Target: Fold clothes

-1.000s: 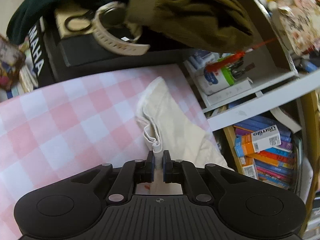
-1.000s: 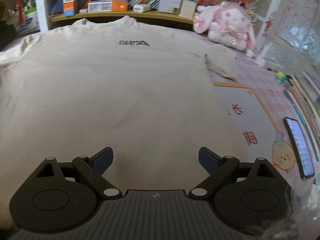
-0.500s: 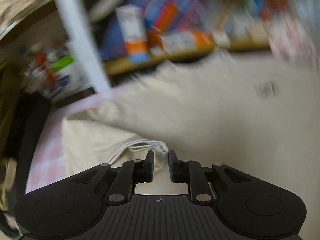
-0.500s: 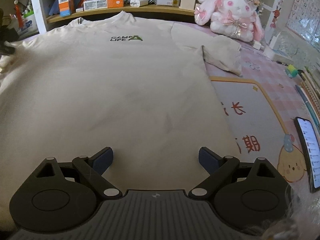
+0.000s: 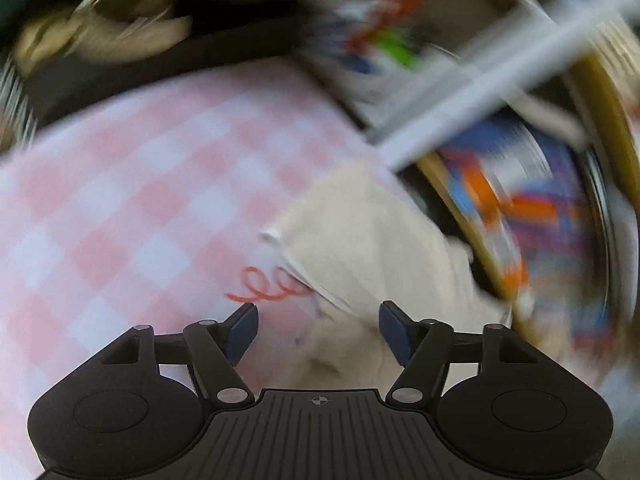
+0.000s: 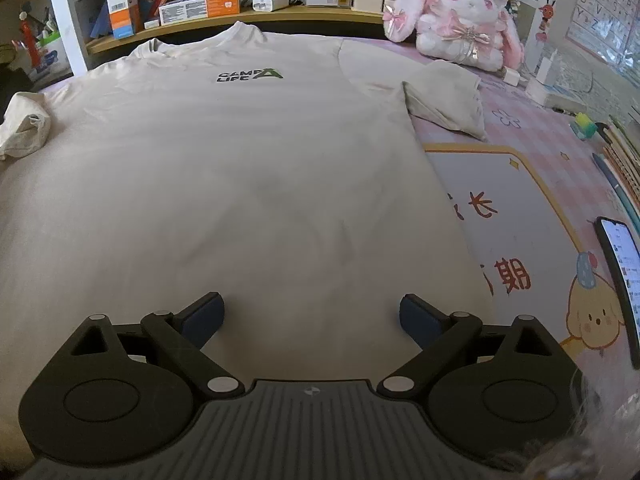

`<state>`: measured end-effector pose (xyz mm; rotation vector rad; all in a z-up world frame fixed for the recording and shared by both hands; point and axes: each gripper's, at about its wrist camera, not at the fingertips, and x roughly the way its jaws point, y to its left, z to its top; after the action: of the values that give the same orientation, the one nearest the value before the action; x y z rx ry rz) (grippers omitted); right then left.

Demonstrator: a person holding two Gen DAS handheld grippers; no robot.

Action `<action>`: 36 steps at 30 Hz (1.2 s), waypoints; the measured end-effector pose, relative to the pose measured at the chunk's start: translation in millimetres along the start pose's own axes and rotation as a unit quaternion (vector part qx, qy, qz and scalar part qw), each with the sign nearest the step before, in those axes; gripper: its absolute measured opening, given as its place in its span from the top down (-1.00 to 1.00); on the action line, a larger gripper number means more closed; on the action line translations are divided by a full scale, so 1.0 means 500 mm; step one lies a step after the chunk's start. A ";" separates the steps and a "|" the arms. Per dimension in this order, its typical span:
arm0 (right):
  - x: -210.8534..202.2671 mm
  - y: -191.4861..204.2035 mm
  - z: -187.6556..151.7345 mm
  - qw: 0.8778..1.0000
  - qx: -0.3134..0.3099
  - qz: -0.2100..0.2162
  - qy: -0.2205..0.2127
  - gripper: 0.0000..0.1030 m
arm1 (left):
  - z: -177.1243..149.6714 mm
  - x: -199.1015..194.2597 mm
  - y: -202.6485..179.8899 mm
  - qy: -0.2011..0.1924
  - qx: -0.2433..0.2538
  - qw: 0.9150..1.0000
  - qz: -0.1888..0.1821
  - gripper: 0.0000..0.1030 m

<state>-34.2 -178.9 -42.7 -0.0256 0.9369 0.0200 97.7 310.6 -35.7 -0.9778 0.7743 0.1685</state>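
Note:
A beige T-shirt with a small green chest logo lies flat, front up, on the table. My right gripper hovers open over its lower part, with nothing between the fingers. The shirt's left sleeve lies bunched at the left edge, and its right sleeve lies folded at the far right. The left wrist view is blurred by motion. In it my left gripper has its jaws opening wide. The beige sleeve lies just ahead of them and partly between, with neither pad pressing on it.
A pink checked tablecloth covers the table, with a red curly thread on it. Shelves of books stand right behind the shirt. A plush rabbit, a printed desk mat and a lit phone lie to the right.
The left gripper was shut on the sleeve, swung it toward the shirt, then spread its jaws and let it go. The sleeve now lies bunched at the shirt's left. The right gripper stayed open.

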 end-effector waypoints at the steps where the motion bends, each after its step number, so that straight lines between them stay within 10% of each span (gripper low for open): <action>1: -0.001 0.002 -0.001 1.000 0.001 -0.001 0.000 -0.85 | 0.007 0.006 0.005 -0.006 -0.009 1.000 -0.004 -0.26; 4: -0.007 0.004 -0.006 1.000 0.004 -0.006 0.001 -0.85 | 0.027 0.029 0.001 -0.020 -0.018 1.000 -0.006 -0.20; 7: -0.012 0.005 -0.012 1.000 0.009 -0.012 0.002 -0.85 | 0.038 0.048 -0.023 -0.022 -0.009 1.000 0.014 1.00; 13: -0.023 -0.001 -0.027 0.999 0.029 -0.027 0.003 -0.85 | 0.044 0.095 -0.223 -0.017 0.156 0.986 -0.051 0.93; 15: -0.024 -0.001 -0.029 0.999 0.034 -0.030 0.005 -0.85 | 0.034 0.125 -0.291 0.012 0.210 0.976 -0.057 0.71; 17: -0.025 0.001 -0.028 0.999 0.032 -0.033 0.006 -0.85 | 0.028 0.151 -0.332 0.044 0.244 0.968 -0.046 -0.12; 22: -0.027 0.003 -0.032 0.999 0.030 -0.033 0.005 -0.85 | 0.003 0.110 -0.306 0.029 0.270 0.961 -0.042 -0.28; 26: -0.026 -0.005 -0.032 0.999 0.039 -0.026 0.004 -0.86 | -0.085 0.101 -0.295 0.045 0.392 0.919 0.009 -0.18; 29: -0.024 -0.004 -0.031 0.999 0.037 -0.024 0.003 -0.87 | -0.175 0.086 -0.287 0.034 0.498 0.866 0.026 -0.05; 33: -0.025 -0.004 -0.031 0.999 0.031 -0.020 0.003 -0.87 | -0.270 0.106 -0.278 0.004 0.627 0.775 0.079 0.49; 34: -0.025 -0.004 -0.031 0.999 0.030 -0.019 0.002 -0.87 | -0.270 0.113 -0.274 -0.001 0.630 0.772 0.088 0.59; 36: -0.025 -0.005 -0.032 0.999 0.027 -0.017 0.002 -0.87 | -0.252 0.109 -0.278 -0.008 0.603 0.792 0.094 0.91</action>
<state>-54.5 -181.8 -42.0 0.0082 0.9410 -0.0374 136.1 120.1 -16.9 0.3296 0.7633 -0.1578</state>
